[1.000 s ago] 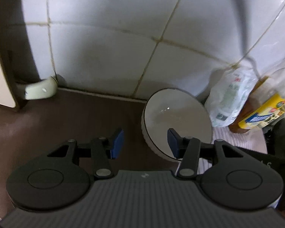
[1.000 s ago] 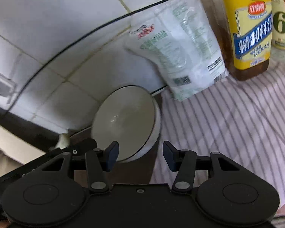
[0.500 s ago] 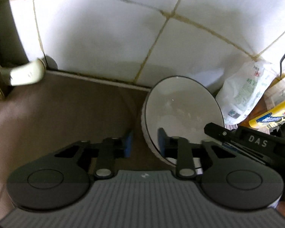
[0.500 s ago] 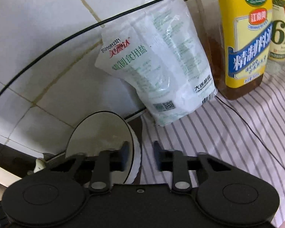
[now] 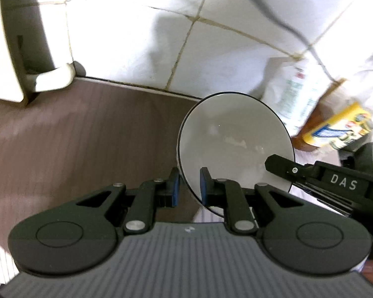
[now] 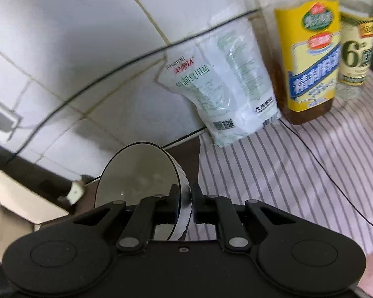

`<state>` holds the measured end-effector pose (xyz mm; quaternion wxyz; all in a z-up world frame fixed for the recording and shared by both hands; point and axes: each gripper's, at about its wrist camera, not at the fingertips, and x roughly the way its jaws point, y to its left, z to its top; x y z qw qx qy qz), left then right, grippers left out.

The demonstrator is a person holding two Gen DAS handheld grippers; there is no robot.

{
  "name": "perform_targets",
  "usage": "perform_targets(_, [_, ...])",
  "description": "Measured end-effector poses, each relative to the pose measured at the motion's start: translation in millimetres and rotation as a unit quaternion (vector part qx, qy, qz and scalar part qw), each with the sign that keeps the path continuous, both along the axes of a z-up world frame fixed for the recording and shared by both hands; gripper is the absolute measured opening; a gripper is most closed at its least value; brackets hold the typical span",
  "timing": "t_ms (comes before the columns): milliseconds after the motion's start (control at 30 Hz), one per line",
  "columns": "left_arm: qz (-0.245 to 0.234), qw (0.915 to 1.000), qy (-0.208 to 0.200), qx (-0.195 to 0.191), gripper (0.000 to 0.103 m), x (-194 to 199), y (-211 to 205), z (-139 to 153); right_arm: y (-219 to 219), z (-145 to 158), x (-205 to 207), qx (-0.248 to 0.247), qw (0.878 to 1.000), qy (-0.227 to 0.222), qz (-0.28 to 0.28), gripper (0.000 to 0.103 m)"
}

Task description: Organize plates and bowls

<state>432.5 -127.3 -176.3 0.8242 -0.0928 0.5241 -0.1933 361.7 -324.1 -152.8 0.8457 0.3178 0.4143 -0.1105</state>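
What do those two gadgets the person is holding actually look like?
Both are black plastic two-finger tools. The left hand-held gripper has blue pads on its fingertips, two round black discs at the finger bases, silver pivot screws and a grey ribbed body. The right hand-held gripper is all black with the same discs and screws; white letters "DAS" mark its side. No sleeves show.

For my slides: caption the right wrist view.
Right gripper shut on the rim of a white bowl, beside a salt bag and two bottles on a striped cloth.
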Motion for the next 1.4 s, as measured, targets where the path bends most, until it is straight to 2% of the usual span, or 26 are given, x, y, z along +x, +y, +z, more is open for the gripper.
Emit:
perform_targets(400, [-0.014,0.999,-0.042,-0.011,0.015,-82,-6,78,-2,63,-93,0.001,0.998,-0.063,0.021,0.015])
perform_targets(633, [-0.047,0.9966,-0.068,-0.007,0.015,-137,-25,101,-11,80,-159,-0.043,0.996,-0.072,0.029,0.016])
perform_targets(933, [-0.067,0.997,-0.037,-0.009,0.015,-178,-49,83,-24,70,-206,-0.073,0.995,-0.056,0.029,0.016])
perform_targets(1167, [-0.057,0.9983,-0.002,-0.01,0.015,-181,-61,46,-25,50,-208,-0.12,0.991,-0.048,0.044,0.015])
perform_targets(1400, [-0.055,0.998,0.032,-0.008,0.015,-180,-70,20,-26,29,-207,-0.138,0.989,-0.023,0.048,0.015])
